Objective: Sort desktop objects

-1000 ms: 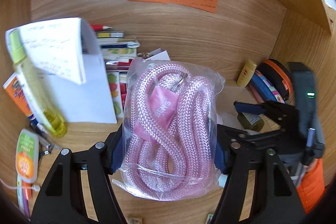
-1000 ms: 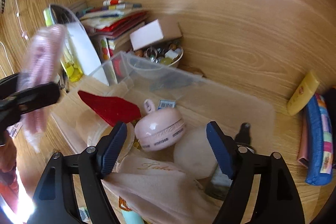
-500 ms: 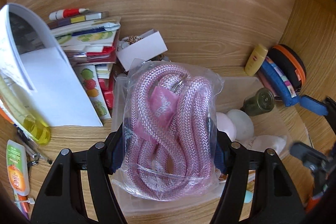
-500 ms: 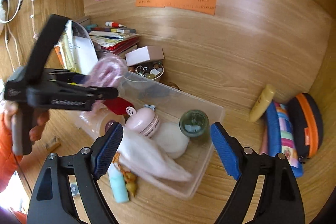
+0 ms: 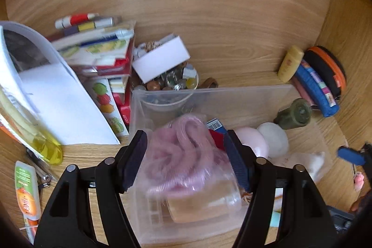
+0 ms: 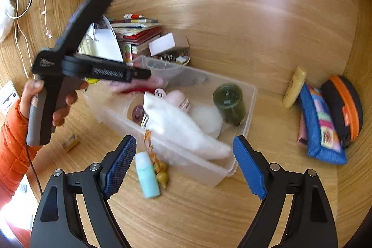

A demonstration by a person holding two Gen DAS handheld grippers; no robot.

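I see my left gripper (image 5: 186, 160) over the clear plastic box (image 5: 232, 94). The bag of pink rope (image 5: 183, 155) sits right between its jaws, and both blue pads touch the bag's sides, so the jaws are squeezing it (the rope looks blurry here). The bag hangs just above the near corner of the box, with a clear cup (image 5: 204, 201) lying under it. Past the right jaw, inside the box, I see a pink round case (image 5: 253, 143), a white puff (image 5: 274, 138) and a green jar (image 5: 293, 115).

My right gripper (image 6: 183, 164) is spread wide with nothing between its jaws. The near wall of the box (image 6: 186, 155) lies just ahead of them, with a white cloth pouch (image 6: 181, 127) draped inside. A small teal bottle (image 6: 147, 174) lies on the wooden surface (image 6: 209, 213) close to the left jaw. From this side I see a hand (image 6: 55, 99) in an orange sleeve (image 6: 11, 150) holding the left gripper's handle.
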